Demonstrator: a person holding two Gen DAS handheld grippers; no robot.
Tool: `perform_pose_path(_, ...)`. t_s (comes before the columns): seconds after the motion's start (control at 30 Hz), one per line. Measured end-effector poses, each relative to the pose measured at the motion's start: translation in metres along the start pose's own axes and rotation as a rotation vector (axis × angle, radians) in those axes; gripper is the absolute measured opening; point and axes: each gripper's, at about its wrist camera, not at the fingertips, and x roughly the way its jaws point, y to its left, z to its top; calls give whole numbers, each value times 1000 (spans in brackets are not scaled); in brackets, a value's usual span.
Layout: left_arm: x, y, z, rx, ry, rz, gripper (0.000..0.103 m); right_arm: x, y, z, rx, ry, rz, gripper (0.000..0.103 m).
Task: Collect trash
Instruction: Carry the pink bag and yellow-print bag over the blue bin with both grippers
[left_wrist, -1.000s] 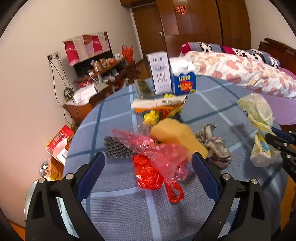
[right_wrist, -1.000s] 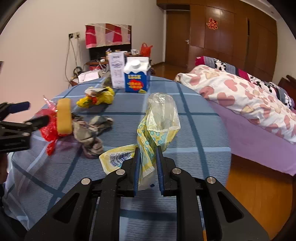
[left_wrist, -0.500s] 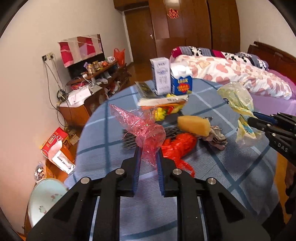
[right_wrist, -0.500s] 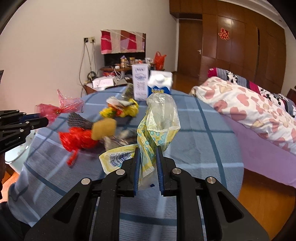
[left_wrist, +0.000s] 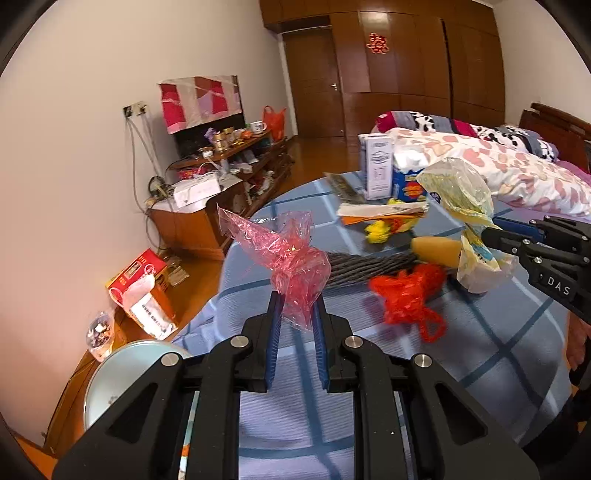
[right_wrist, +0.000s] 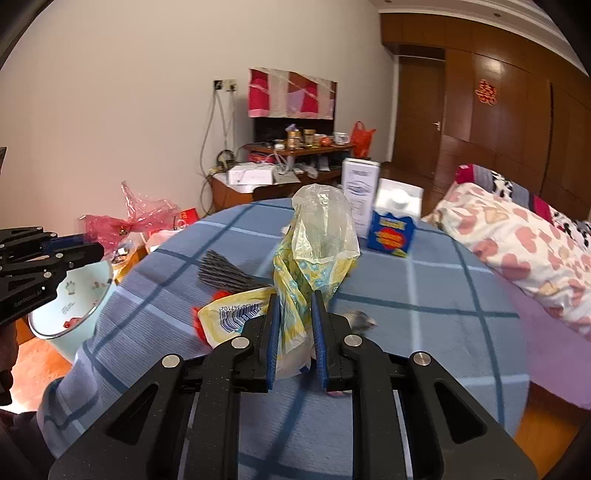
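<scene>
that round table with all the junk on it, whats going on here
A person is clearing trash off the blue checked table with a pair of tongs in each hand. The left tongs are shut on a crumpled pink plastic wrapper, lifted clear of the cloth. The right tongs are shut on a yellow plastic bag. A red net bag, a yellow sponge and two cartons are on the table. A pale bin stands beside it.

Both wrist views look obliquely down, close over shared table (left_wrist: 498, 350) (right_wrist: 424, 280).
</scene>
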Motion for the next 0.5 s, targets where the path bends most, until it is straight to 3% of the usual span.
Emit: perform_pose_path(0.5, -11, 57, -26, -64, 26, 100, 17, 38, 65, 26, -105, 7, 108, 17)
